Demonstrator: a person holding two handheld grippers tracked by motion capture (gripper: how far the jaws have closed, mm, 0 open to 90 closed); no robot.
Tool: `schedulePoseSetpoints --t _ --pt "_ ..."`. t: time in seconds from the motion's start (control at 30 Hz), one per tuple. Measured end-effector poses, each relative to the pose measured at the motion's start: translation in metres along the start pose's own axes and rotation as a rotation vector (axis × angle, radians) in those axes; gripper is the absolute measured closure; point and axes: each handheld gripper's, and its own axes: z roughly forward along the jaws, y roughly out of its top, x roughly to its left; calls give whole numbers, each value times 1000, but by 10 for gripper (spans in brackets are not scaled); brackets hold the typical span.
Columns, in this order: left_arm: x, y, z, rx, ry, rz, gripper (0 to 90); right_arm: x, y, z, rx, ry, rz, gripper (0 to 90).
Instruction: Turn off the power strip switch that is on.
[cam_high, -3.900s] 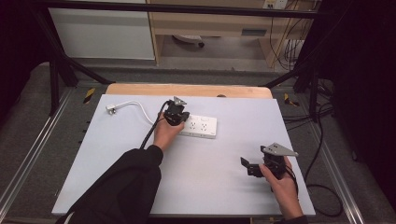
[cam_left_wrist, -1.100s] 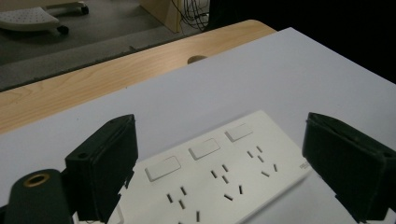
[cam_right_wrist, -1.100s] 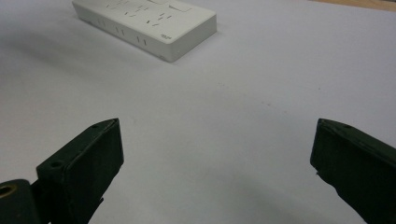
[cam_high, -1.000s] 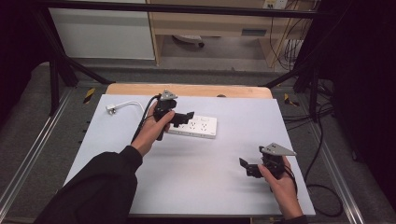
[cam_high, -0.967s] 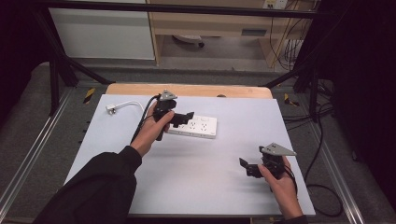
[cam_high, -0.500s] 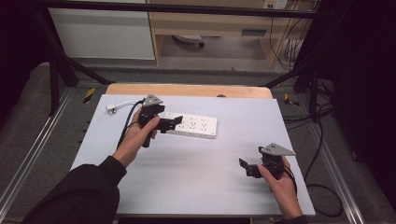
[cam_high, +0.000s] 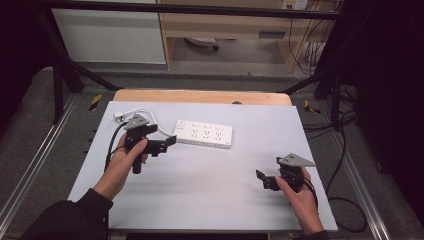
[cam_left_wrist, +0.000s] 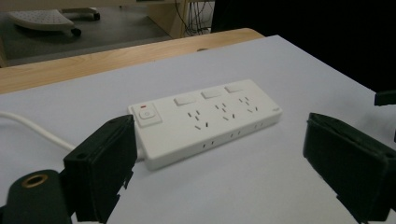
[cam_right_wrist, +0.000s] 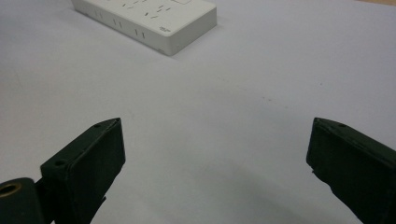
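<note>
A white power strip (cam_high: 204, 134) with three sockets and a red-marked switch lies flat at the table's far middle. Its white cable (cam_high: 151, 118) curls left to a plug (cam_high: 118, 116). My left gripper (cam_high: 165, 144) hovers just left of the strip's switch end, open and holding nothing. In the left gripper view the power strip (cam_left_wrist: 205, 119) lies ahead between the spread jaws of the left gripper (cam_left_wrist: 224, 158). My right gripper (cam_high: 264, 180) rests near the front right, open and empty. The right gripper view has the right gripper (cam_right_wrist: 215, 154) over bare table, with the power strip's (cam_right_wrist: 154, 16) end far ahead.
The pale grey table top (cam_high: 210, 195) has a wooden strip (cam_high: 200, 96) along its far edge. Metal frame rails (cam_high: 30, 170) run along both sides. Black cables (cam_high: 345, 215) lie on the floor at the right.
My left gripper has drawn back leftward from above the strip's switch end to the table beside it. The right gripper has stayed put.
</note>
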Motion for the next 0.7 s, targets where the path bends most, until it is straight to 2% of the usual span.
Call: schedulePoseSetpoints --t 0.13,0.23,0.43,0.57,0.7 --pt "3 -12 -19 -14 16 -10 98 1 1 0 1 5 -4 46" --pt "2 -26 -30 -11 33 0 98 1 1 0 1 6 -3 44" --pt "3 -46 -51 -20 34 -32 98 1 0 -1 1 -1 -1 41" --pt "5 -60 -65 -23 39 -40 96 2 1 -1 1 -4 -2 39" --pt "4 -72 -73 -11 41 -23 73 1 0 -1 4 -7 1 33"
